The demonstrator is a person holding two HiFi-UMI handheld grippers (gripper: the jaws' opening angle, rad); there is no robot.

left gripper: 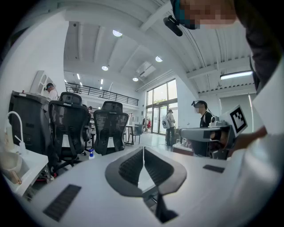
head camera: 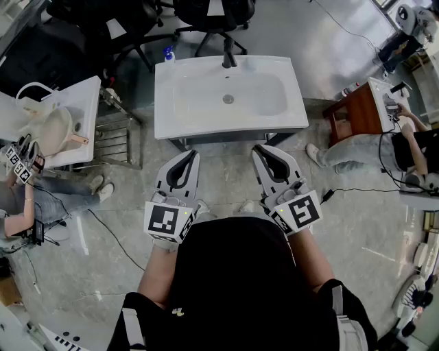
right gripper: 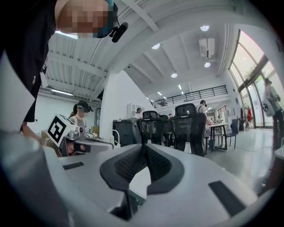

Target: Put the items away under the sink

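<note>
A white sink basin (head camera: 230, 96) with a dark faucet (head camera: 228, 58) stands ahead of me on a dark stand. A small bottle with a blue cap (head camera: 169, 56) sits on its far left corner and shows small in the left gripper view (left gripper: 91, 154). My left gripper (head camera: 188, 156) and right gripper (head camera: 259, 151) are held side by side just short of the basin's front edge, pointing at it. Both are shut with nothing between the jaws, as the left gripper view (left gripper: 143, 148) and right gripper view (right gripper: 144, 145) show. The space under the sink is hidden.
A second white sink (head camera: 58, 127) and a metal rack (head camera: 116, 137) stand at the left. A wooden stand (head camera: 357, 110) is at the right. People sit on the floor on both sides. Office chairs (head camera: 212, 17) stand behind the basin. Cables lie on the floor.
</note>
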